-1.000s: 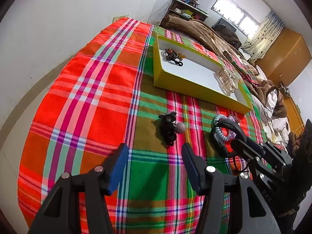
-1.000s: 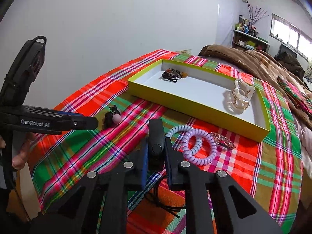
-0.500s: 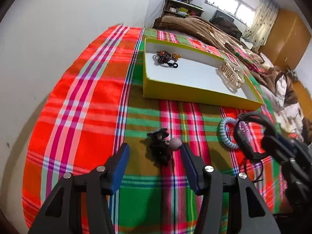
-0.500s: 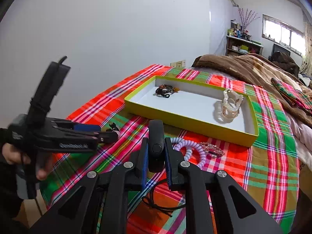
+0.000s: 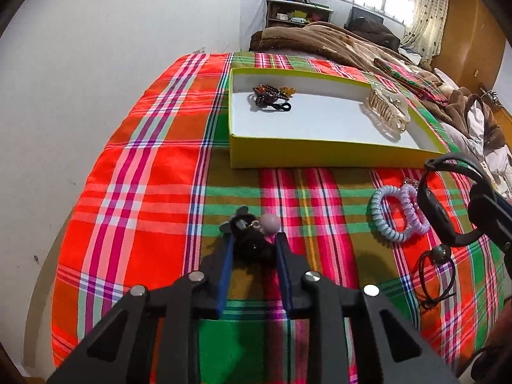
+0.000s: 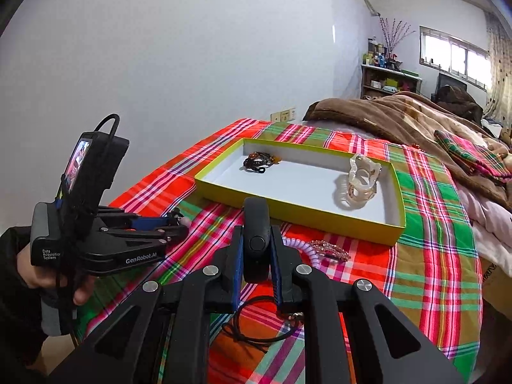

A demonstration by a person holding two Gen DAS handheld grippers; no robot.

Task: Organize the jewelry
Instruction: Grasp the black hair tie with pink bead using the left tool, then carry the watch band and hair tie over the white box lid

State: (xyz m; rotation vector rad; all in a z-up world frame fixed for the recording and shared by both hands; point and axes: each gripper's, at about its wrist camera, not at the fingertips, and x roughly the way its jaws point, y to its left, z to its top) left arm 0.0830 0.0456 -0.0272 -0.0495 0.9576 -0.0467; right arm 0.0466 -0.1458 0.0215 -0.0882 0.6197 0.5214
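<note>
Closing at lower centre of the left wrist view: left gripper (image 5: 251,244), jaws pressing a black hair tie with a pink bead (image 5: 252,236) on the plaid cloth (image 5: 144,192). Clamping a black band (image 6: 255,240) at lower centre of the right view: right gripper (image 6: 255,256). Lying beyond, mid-frame: yellow box (image 5: 320,155), holding a beaded bracelet (image 5: 270,96) at left and a clear claw clip (image 5: 387,112) at right.
</note>
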